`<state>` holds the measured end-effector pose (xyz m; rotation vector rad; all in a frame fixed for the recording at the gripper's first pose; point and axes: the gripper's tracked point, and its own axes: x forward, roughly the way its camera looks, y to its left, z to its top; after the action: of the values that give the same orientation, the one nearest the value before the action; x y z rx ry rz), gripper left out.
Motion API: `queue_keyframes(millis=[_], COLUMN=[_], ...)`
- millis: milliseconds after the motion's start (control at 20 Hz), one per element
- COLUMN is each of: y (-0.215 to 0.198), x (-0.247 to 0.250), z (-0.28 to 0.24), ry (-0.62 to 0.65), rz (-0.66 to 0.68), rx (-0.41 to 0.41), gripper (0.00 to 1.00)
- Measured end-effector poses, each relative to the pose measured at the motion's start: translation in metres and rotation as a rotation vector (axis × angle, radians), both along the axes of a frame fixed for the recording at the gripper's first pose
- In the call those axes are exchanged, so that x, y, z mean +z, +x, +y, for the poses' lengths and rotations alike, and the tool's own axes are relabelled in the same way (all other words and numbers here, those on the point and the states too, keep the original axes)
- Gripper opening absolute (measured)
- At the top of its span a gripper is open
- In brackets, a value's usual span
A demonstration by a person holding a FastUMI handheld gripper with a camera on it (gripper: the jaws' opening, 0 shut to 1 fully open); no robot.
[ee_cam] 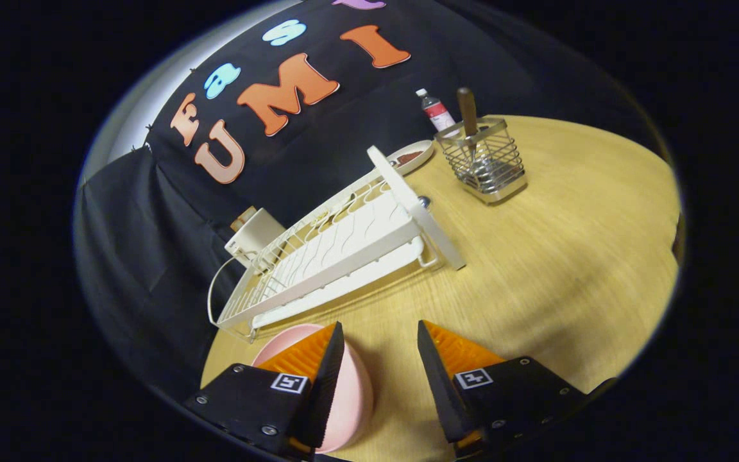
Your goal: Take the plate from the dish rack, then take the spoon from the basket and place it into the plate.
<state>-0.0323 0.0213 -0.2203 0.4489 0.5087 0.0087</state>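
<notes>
Over the plate (350, 401), gripper (379, 346) apparently open

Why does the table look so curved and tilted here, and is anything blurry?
Gripper view: the fisheye lens bends the wooden table and dish rack into curves; the tabletop grain looks slightly smeared, like motion blur; the wire basket glints under the light; the open fingers stay sharp, the pink plate beside one.

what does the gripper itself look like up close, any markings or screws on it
The gripper has two wedge-shaped fingers with finely ribbed inner faces, tapering to points. Each sits on a dark, blocky mount fixed with small round screws, and each mount carries a small square black-and-white tag on top. The fingers stand apart.
</notes>
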Motion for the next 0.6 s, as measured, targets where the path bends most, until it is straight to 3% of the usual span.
queue_keyframes(millis=[150,300,600], y=[0.003,0.01,0.043], x=[0.014,0.038,0.076], z=[-0.037,-0.065,-0.115], ry=[-0.191,-0.286,-0.424], rz=[-0.051,-0.107,-0.225], rx=[-0.049,-0.082,-0.164], gripper=[0.84,0.97,0.98])
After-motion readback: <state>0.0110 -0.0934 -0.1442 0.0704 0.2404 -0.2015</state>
